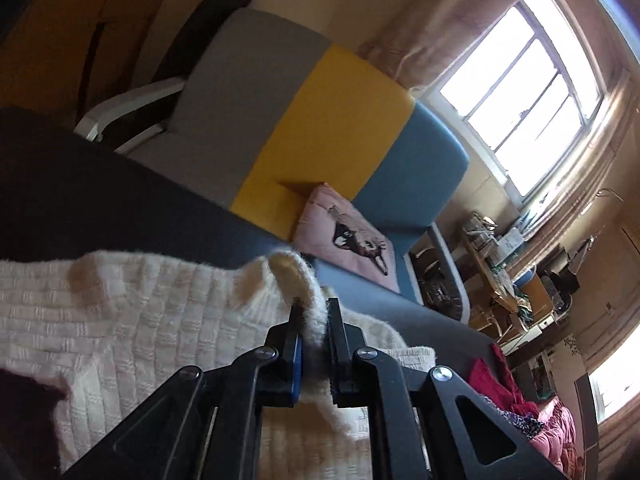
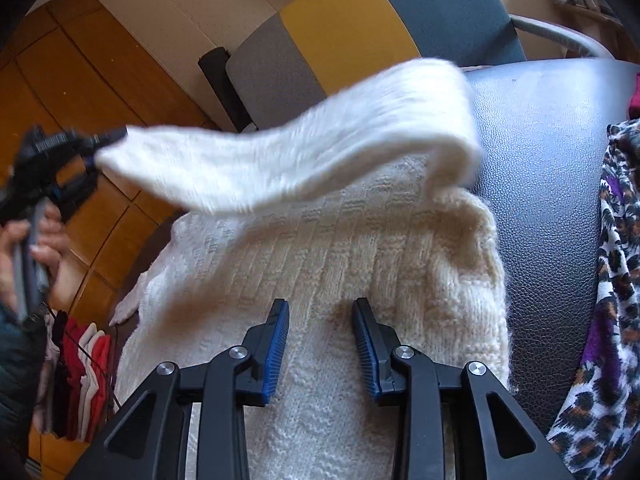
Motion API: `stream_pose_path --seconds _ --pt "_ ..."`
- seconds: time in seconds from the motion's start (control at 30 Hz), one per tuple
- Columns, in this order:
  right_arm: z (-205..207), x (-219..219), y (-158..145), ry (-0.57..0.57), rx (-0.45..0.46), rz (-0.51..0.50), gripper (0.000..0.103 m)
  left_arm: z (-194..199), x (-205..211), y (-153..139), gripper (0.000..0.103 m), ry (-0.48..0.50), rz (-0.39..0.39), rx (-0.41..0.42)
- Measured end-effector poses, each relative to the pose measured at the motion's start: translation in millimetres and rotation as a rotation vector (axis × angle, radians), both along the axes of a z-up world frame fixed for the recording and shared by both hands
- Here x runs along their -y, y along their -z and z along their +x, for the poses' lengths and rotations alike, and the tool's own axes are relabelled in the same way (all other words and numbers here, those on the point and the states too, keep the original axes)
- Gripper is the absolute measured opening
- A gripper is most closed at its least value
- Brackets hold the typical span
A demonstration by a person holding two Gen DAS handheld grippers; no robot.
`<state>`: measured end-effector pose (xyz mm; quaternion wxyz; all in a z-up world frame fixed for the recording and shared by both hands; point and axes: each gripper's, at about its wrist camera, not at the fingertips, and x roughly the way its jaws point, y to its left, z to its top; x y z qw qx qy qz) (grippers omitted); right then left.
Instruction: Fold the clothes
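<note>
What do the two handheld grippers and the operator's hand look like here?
Both grippers, left gripper and right gripper, are matte black angular linkages with silver pivot bolts, triangular cut-outs and blue ribbed finger pads. The bare hand grips a grey handle below a dark sleeve.

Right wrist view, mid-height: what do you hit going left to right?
Left gripper shut on the sleeve end → lifted white sleeve → dark leather seat → leopard-print cloth at the right edge.
</note>
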<state>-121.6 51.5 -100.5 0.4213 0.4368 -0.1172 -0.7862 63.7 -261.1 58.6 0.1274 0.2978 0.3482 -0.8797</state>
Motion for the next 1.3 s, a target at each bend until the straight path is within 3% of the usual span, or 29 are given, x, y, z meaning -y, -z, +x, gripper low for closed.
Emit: stream_pose_path --seconds 0.17,0.33,0.43,0.5,0.67,0.77,0.9,1.03,1.1,1.3 --pt "-1.0 -1.0 0.3 0.001 0.009 -0.01 0.034 13.1 23.4 64.7 0.008 -0.067 0.073 0.077" --pt "-4.4 -3.4 0.2 0.005 0.04 -0.045 0.037 21.0 31.6 105.6 0.008 -0.108 0.056 0.157" --pt "-11.9 -11.2 -3.4 0.023 0.103 -0.114 0.058 32.9 35.9 122.9 0.011 -0.114 0.089 0.095" --pt "-18.1 -13.3 -11.7 0.058 0.125 -0.176 0.087 38.0 35.7 129.0 0.011 -0.109 0.085 0.054" --pt "-53.3 -8.9 -16.3 0.199 0.264 -0.357 0.101 41.7 38.3 137.1 0.011 -0.104 0.112 0.012" --pt "-75.3 -8.0 -4.6 0.339 0.356 -0.428 0.103 40.8 35.5 138.3 0.011 -0.105 0.092 0.015" --pt "-86.4 -27.9 -15.3 0.49 0.296 -0.497 0.103 42.9 31.3 141.0 0.011 -0.101 0.084 0.013" --pt "-78.9 -37.3 -7.8 0.507 0.273 -0.408 0.102 38.7 28.1 141.8 0.011 -0.099 0.084 0.009" --pt "-70.4 -35.1 -0.6 0.468 0.252 -0.34 0.087 35.6 23.0 140.9 0.011 -0.098 0.085 0.009" --pt "-43.6 -32.2 -20.8 0.344 0.094 -0.063 0.089 37.7 21.6 140.1 0.011 -0.097 0.094 0.001"
